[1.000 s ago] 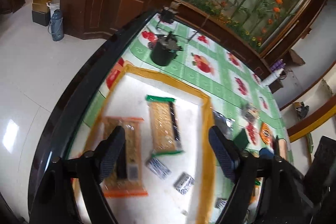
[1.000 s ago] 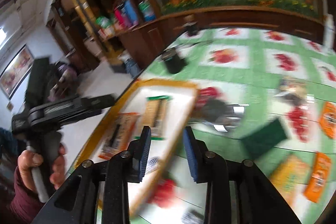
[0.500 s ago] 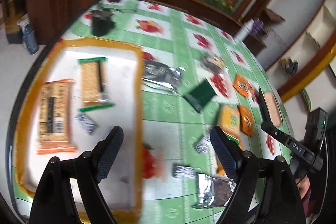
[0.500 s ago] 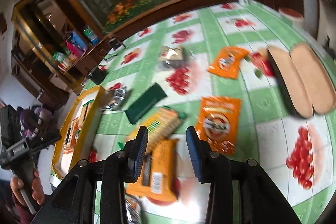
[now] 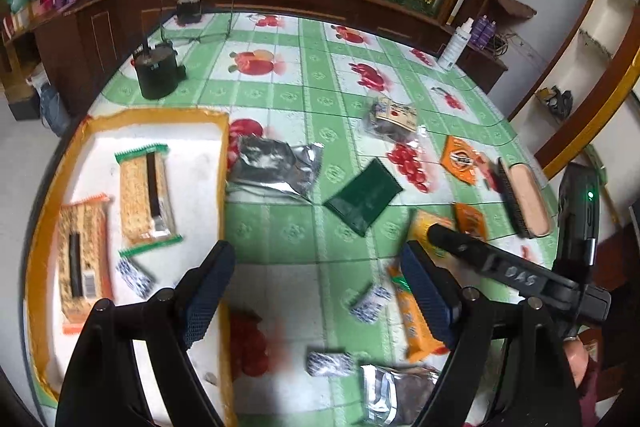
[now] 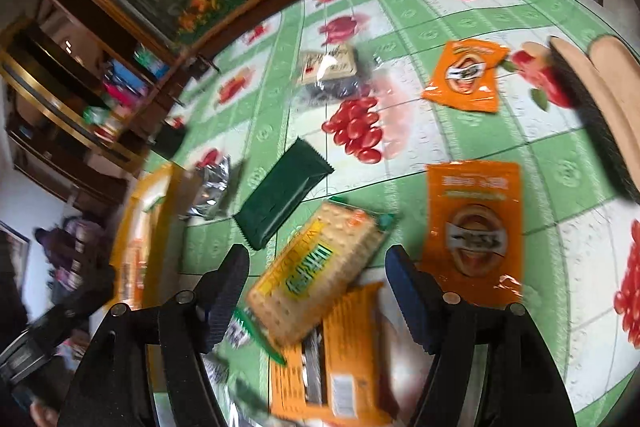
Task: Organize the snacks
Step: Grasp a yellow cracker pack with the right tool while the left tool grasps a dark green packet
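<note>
We find the right tool [image 6: 316,291] poised over a yellow cracker pack [image 6: 320,271], which lies tilted across an orange cracker pack [image 6: 340,359] on the surface [image 5: 280,227]. Its jaws have just been opening and now stand wide, 1 on either side of the yellow pack, pads not touching it. We judge this a pre-grasp stance: the spread suits the pack's width, and the top pack must go first because it overlaps the one beneath.

The left tool [image 5: 316,295] hangs open and empty over the tray's right edge. The tray [image 5: 52,187], orange-rimmed, sits at the surface's left side and holds 2 cracker packs side by side plus 1 small blue-white sachet [image 5: 134,277]. We take the tray for the collection point.

Unsorted items remain on the surface: a dark green packet [image 6: 280,199], 2 orange pouches, one near [image 6: 472,227] and one farther off [image 6: 464,75], a silver foil bag [image 5: 276,163], a clear bag with a card label [image 5: 394,117], and further small sachets. A brush [image 5: 520,203] lies at the right edge.

Risk noted: the glossy stacked wrappers may slide when pinched.
</note>
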The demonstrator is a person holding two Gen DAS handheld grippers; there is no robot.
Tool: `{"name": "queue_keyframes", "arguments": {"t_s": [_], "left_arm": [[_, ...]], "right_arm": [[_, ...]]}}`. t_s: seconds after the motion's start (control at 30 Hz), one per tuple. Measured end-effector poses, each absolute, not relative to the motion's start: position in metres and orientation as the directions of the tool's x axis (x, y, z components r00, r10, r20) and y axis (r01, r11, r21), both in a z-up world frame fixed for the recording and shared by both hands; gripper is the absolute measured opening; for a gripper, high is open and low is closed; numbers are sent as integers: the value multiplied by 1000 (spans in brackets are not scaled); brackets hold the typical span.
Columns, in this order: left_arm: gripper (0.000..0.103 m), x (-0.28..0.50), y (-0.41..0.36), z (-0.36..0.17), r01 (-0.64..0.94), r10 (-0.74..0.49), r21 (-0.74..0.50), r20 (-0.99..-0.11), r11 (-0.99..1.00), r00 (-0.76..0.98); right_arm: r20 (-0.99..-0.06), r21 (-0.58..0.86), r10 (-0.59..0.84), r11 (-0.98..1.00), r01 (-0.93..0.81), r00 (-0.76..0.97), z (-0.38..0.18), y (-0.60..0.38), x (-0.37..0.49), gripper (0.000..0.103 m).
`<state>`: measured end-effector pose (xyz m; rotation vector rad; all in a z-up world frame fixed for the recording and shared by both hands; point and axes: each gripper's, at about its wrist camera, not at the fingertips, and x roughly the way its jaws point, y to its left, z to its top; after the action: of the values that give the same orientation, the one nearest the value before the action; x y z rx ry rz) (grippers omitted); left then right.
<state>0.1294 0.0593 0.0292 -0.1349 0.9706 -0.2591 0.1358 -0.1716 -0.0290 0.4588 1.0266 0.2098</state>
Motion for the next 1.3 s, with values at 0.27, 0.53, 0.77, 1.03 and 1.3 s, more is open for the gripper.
{"name": "queue_keyframes", "arguments": {"t_s": [0.27,0.53,0.77,1.03,1.3], "left_arm": [[84,162,50,14,190,-224,-144,-824,971,520],[84,186,3,-12,339,-221,-58,-858,939,464],[84,206,-33,-24,437,-213,19,-854,899,475],[84,212,-60,-52,511,-116,175,-865,841,488],[43,208,-62,-48,520,-169,114,-869,847,465]], "right_arm": [[-853,279,243,960,11,463,-44,-132,152,62],[-834,308,259,951,20,487,-41,-160,148,50],[-751,450,342,891,58,564,-42,-212,141,50],[-666,535,412,845,13,621,-48,-227,139,51],[-633,568,446,823,-12,632,-49,-230,140,51]]}}
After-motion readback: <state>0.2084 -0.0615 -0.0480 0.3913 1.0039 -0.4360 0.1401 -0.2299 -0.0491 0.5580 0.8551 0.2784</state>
